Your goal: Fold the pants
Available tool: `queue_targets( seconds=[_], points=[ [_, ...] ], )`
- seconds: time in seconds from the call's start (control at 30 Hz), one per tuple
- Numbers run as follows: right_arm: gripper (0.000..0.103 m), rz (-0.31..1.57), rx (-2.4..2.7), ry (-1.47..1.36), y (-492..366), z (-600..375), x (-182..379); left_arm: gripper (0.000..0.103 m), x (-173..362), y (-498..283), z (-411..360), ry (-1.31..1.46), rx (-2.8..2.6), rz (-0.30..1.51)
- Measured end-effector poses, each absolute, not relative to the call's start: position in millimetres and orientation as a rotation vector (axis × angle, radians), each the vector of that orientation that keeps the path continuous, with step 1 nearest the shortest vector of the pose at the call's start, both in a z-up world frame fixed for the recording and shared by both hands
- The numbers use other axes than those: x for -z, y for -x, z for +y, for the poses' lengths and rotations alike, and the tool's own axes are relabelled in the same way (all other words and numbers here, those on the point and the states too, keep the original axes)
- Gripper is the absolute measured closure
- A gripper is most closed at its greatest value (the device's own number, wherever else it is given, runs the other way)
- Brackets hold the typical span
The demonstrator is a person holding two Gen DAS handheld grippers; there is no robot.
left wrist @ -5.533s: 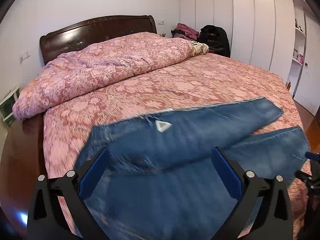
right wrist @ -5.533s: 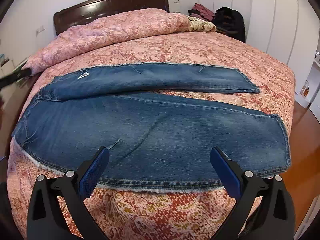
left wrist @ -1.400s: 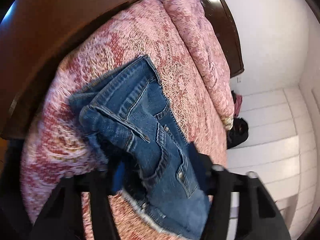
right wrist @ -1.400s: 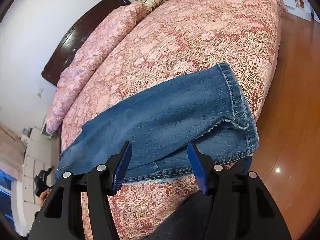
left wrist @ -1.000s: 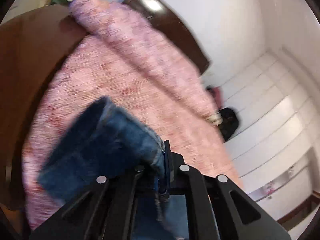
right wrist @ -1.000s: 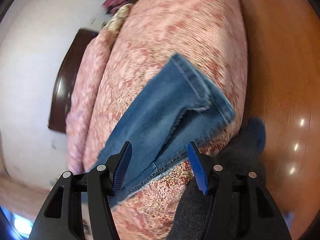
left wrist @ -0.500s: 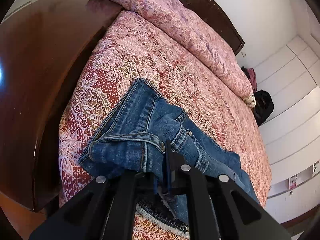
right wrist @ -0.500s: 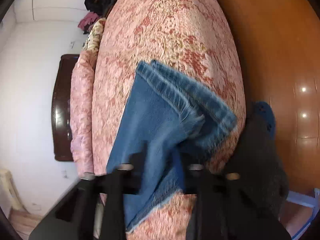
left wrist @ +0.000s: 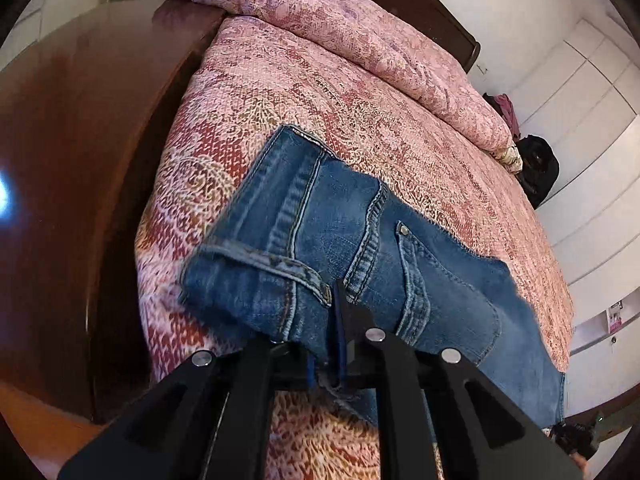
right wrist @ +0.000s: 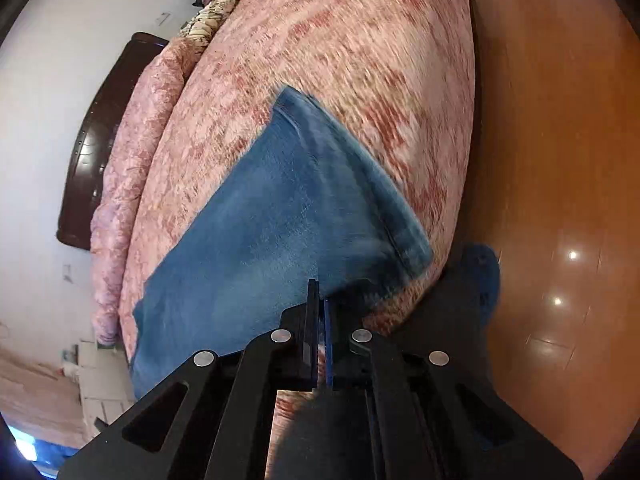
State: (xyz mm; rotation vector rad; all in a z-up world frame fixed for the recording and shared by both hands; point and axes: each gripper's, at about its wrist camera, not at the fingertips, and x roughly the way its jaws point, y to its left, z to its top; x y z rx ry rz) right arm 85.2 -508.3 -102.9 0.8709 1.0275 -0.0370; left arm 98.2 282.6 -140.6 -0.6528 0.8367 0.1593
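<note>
- My left gripper [left wrist: 334,320] is squeezed tight on the top end of the jeans [left wrist: 360,256]; its two black fingers [left wrist: 348,312] sit almost together with a bunch of blue cloth pinched between them, right by the belt loop [left wrist: 296,270]
- My right gripper [right wrist: 319,312] is pressed tight at the other end of the jeans [right wrist: 272,232], near the leg ends [right wrist: 360,184]; its jaws are together; the blue cloth runs right up to the tips, and the edge looks caught between them, but this part is blurry
- The jeans lie on the bed [left wrist: 360,92], along the edge nearest me; they look folded long ways, one leg on top of the other; the waist end is by my left gripper and the leg ends are by my right one
- On the waist end I can see a pocket seam [left wrist: 370,236] and a small shiny stud [left wrist: 404,231]
- The bed has a pink and red cover with swirly patterns; a puffy pink quilt [left wrist: 360,36] is piled at the far side, next to the dark wooden headboard [right wrist: 100,128]
- A black bag [left wrist: 538,168] and some pink clothes [left wrist: 506,108] sit past the far corner of the bed, near the white closet doors [left wrist: 592,128]
- The floor [right wrist: 560,160] beside the bed is shiny orange wood with little spots of light on it
- Down by my right gripper there is a dark pant leg [right wrist: 432,312] and a blue slipper [right wrist: 484,276]; these are part of me
</note>
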Motion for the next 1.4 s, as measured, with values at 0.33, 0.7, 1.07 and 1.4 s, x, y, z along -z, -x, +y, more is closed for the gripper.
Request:
queue_targets(
  seconds=[0.33,0.7,1.07,1.4],
  points=[
    [0.097,1.176,0.091,-0.714,-97,-497,92,0.095,130,-115,276,0.549,-0.239,0.897],
    [0.071,1.008,-0.314,-0.364,-158,-342,-17,0.093,146,-85,260,0.556,-0.276,0.73],
    [0.072,1.278,-0.802,-0.329,-282,-63,78,0.013,146,-79,275,0.551,-0.337,0.678],
    [0.103,1.32,-0.581,-0.284,-344,-42,126,0.013,122,-59,279,0.502,-0.453,0.529]
  ],
)
